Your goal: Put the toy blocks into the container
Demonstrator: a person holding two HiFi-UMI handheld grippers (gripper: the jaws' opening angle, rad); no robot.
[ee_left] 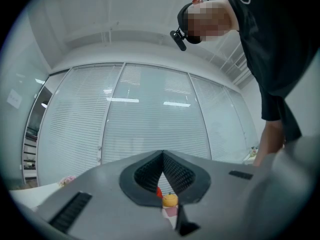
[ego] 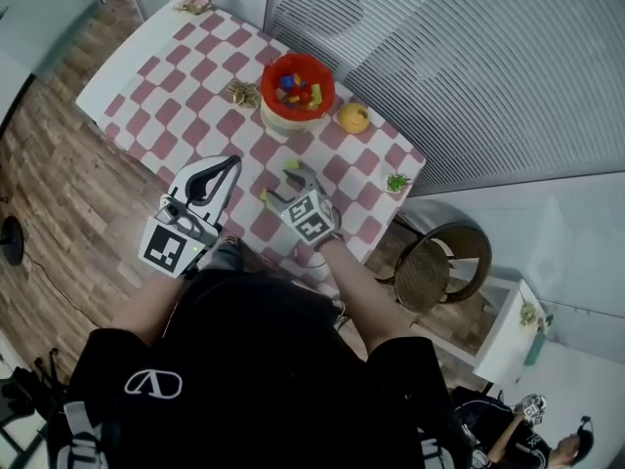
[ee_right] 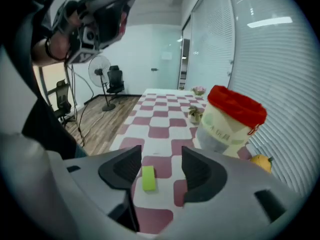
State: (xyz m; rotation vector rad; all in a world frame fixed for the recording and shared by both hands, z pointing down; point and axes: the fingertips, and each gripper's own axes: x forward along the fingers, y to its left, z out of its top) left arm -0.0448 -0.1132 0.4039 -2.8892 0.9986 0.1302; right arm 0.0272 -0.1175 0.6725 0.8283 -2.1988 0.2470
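A cream container with a red rim (ego: pixel 293 60) stands on the checked table (ego: pixel 156 66) with several coloured blocks inside; the right gripper view has it (ee_right: pixel 227 124) at right. A lime green block (ee_right: pixel 148 178) lies flat on the cloth between the jaws of my right gripper (ee_right: pixel 162 166), nearer the left jaw, with no pad touching it. That gripper (ego: pixel 278 182) hovers open over the table's near side. My left gripper (ego: pixel 232 164) is raised at the table's near edge, its tips (ee_left: pixel 162 154) meeting with nothing between them.
An orange fruit (ego: pixel 354 117) sits right of the container. A small potted plant (ego: pixel 396 182) is at the right edge, a dried ornament (ego: pixel 241 93) left of the container, pink flowers (ego: pixel 198 0) at the far corner. A round chair (ego: pixel 439 262) stands at right.
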